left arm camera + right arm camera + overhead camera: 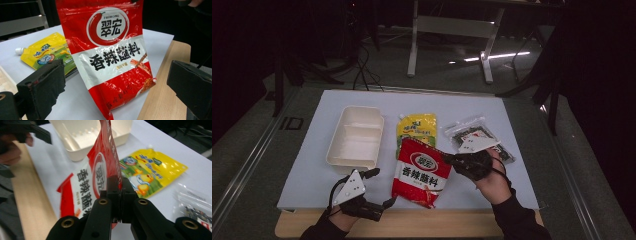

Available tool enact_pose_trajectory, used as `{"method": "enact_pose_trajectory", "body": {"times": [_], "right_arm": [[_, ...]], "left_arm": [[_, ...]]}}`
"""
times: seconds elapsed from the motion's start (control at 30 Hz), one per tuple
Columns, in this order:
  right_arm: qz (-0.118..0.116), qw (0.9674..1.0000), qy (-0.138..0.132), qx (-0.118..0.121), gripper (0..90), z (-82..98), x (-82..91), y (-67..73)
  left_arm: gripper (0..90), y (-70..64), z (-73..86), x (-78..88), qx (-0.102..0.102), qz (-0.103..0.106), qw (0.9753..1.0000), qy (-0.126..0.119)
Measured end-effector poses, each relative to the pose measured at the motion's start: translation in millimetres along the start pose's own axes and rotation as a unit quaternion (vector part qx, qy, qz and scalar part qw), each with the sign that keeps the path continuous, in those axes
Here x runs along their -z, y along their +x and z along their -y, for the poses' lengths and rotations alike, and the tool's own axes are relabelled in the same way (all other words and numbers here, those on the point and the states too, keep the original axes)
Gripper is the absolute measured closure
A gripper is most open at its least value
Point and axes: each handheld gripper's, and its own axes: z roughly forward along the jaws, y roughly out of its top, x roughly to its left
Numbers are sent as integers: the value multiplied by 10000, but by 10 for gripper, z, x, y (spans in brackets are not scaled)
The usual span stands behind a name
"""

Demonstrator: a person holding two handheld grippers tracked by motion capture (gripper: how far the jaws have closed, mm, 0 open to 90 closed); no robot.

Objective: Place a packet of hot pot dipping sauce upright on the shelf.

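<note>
- The right gripper [451, 161] is pinching the top edge of the red pouch [418, 172]; in the right gripper view its jaws are standing pressed together on the thin red film [110, 157], with no gap showing between them.
- The pouch is hanging from that grip, tilted, with its printed face toward the person. Its lower corner is sitting near the front edge of the white mat [302, 170], just above the wooden table [462, 222] strip; whether it is touching the mat I cannot tell.
- The left gripper [379, 187] is idling low at the front left of the mat, holding nothing. Its jaws are standing wide apart: in the left gripper view the two black pads [47, 85] are framing the pouch [112, 57] from either side, well clear of it.
- The yellow pouch [416, 129] is lying flat on the mat behind the red one, its top partly covered by it in the high view.
- The white tray [354, 137] is sitting on the left part of the mat, just beside the yellow pouch, open side up.
- A clear bag [472, 132] of dark contents is lying on the right part of the mat, partly hidden behind the right hand [494, 182] and its gripper.
</note>
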Motion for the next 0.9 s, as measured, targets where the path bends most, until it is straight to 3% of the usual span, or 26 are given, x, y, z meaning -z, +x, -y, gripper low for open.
{"method": "enact_pose_trajectory", "body": {"times": [0.27,0.5,0.63,0.9], "right_arm": [[-335,9987,-44,372,890,-154,76,171],[-516,9954,-118,801,890,-290,153,306],[-650,9939,-127,879,890,-353,188,317],[-561,9926,-221,1053,890,-441,288,284]], "left_arm": [[29,25,-35,15,107,85,9999,-41],[29,32,-91,31,-26,75,10000,2],[31,49,-150,51,-21,228,9997,27],[32,85,-358,25,-217,346,9990,174]]}}
